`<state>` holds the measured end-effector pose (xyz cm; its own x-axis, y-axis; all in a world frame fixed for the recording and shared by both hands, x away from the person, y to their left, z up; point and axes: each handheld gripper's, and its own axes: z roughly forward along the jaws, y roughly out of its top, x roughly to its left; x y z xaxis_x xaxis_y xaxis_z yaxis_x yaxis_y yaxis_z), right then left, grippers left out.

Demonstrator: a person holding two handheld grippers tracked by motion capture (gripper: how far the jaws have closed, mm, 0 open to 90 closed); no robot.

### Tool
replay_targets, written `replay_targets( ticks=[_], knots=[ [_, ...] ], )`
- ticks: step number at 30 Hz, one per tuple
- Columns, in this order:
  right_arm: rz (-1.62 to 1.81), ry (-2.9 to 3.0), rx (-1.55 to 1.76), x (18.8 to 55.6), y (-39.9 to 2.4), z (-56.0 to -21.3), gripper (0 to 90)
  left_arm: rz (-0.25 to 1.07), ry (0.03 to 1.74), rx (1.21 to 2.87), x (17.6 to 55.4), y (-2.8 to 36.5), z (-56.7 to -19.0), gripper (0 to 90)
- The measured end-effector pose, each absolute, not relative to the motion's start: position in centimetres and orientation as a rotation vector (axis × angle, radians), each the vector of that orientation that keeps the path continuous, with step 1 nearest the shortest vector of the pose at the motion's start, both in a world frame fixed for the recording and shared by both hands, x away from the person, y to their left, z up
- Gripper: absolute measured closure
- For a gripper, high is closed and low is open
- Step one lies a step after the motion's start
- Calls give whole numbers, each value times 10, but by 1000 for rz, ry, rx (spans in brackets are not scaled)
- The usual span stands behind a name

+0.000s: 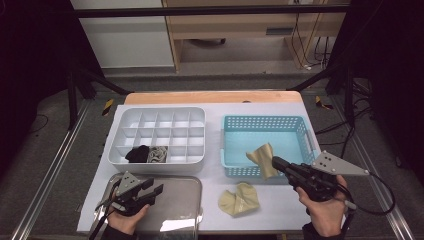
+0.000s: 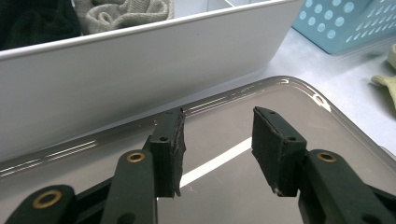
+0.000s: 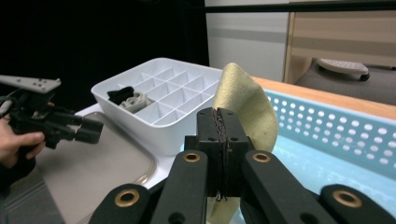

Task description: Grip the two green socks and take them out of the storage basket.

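we keep the right gripper (image 1: 275,163) pinched on the beige sock (image 1: 263,159), clearing the blue basket's (image 1: 235,171) front rim; left gripper (image 1: 153,189) gapes empty above the metal tray (image 1: 185,210).

A pale yellow sock (image 1: 262,159) hangs over a light blue basket (image 1: 300,131) dotted with holes; its yellow twin (image 1: 239,199) lies on the white table (image 1: 280,200). A white divided box (image 1: 120,120) holds black (image 1: 137,153) and grey socks (image 1: 158,154), beside a shiny silver tray (image 1: 180,200)
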<state>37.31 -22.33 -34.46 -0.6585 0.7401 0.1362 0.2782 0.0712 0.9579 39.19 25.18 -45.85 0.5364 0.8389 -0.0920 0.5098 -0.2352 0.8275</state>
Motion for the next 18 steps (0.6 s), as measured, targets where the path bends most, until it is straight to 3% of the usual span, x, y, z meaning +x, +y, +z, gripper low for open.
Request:
replay_targets(
  ticks=[18],
  knots=[
    [1580,1974,1092,347,-239,-378,895,474,1094,1899,390,249,-457,535]
  ],
)
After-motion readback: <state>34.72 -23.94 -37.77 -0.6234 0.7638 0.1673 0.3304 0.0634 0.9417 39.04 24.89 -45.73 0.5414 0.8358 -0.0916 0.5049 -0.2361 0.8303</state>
